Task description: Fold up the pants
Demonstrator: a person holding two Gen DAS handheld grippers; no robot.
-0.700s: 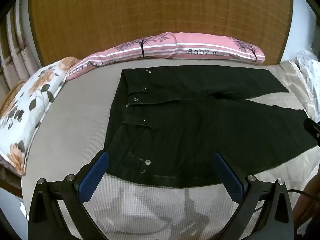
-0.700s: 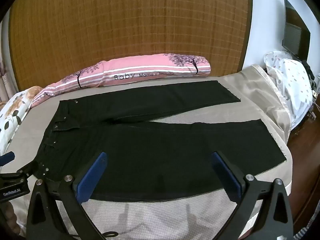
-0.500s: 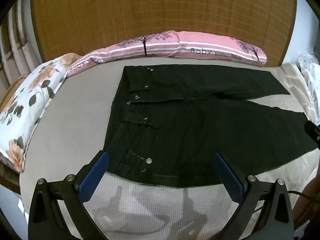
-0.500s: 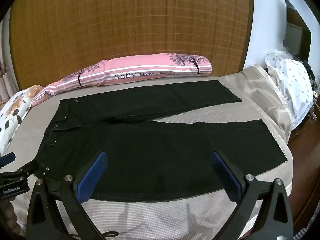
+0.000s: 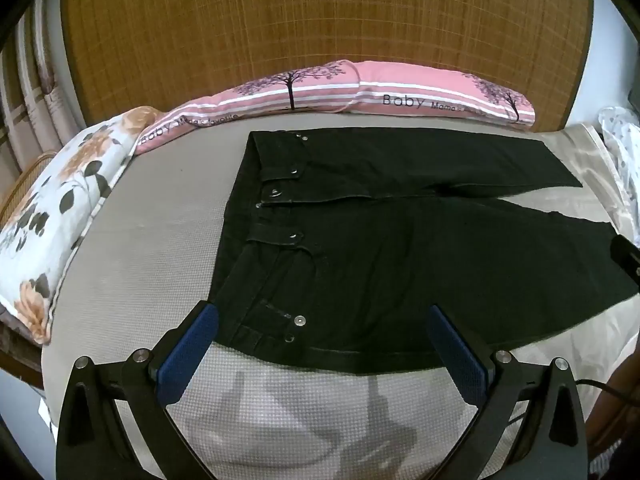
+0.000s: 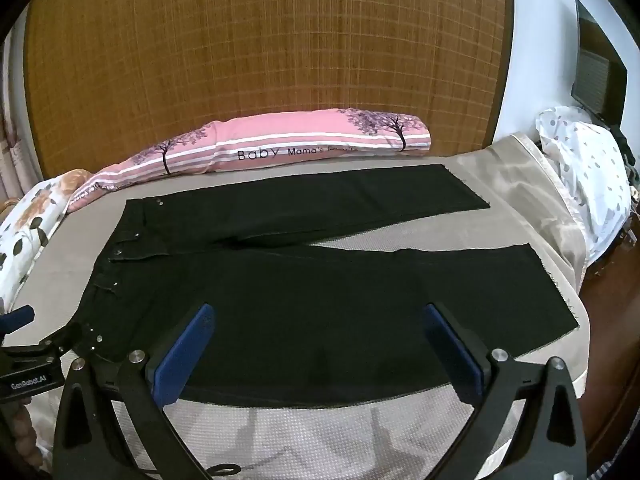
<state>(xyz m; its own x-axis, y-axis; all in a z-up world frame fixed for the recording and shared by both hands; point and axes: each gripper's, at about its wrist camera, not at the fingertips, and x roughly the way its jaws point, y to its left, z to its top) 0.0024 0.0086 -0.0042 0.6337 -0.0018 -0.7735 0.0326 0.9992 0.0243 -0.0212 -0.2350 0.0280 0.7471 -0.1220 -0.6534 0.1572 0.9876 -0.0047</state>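
- The black denim pants (image 5: pixel 400 248) are lying flat and unfolded on the grey waffle-textured bed cover (image 5: pixel 132 264), waistband to the left, both legs stretching off right.
- The left gripper (image 5: pixel 320 344) with its blue pads is hovering over the near edge by the waistband and pocket rivets, tilting downward, jaws gaping all the way and gripping nothing.
- The right gripper (image 6: pixel 316 340) is hanging over the near leg's lower hem side, angling down too, jaws spread wide, also empty.
- A long pink pillow with tree prints (image 6: pixel 288 148) is sitting behind the pants against the woven bamboo headboard (image 6: pixel 260 60).
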